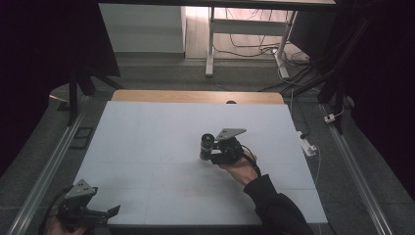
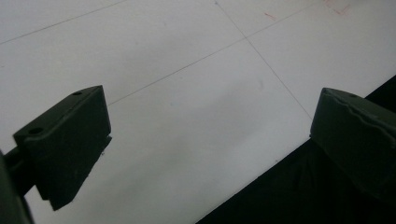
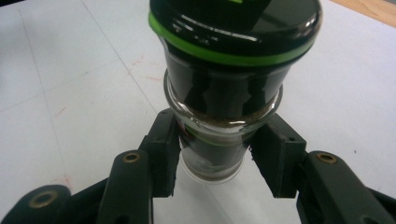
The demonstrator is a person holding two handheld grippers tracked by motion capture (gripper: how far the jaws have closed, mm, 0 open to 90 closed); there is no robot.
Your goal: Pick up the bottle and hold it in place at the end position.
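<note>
A small glass jar (image 1: 206, 144) with a black lid and a green ring stands about mid-table, slightly right of centre. My right gripper (image 1: 208, 155) is closed around its lower body. In the right gripper view the jar (image 3: 219, 93) rises between the two black pads (image 3: 164, 154), which press its glass sides, and brown powder shows inside. My left gripper (image 1: 112, 211) hangs at the table's front left corner. Its jaws are spread wide in the left gripper view (image 2: 210, 135), with nothing between them, above the white board's front edge.
The white board (image 1: 147, 142) covers the table, and a wooden strip (image 1: 195, 96) shows at the back. Metal rails (image 1: 46, 169) run along the floor on both sides. A white power strip (image 1: 308, 146) and cables lie to the right. Desk legs (image 1: 210, 44) stand beyond.
</note>
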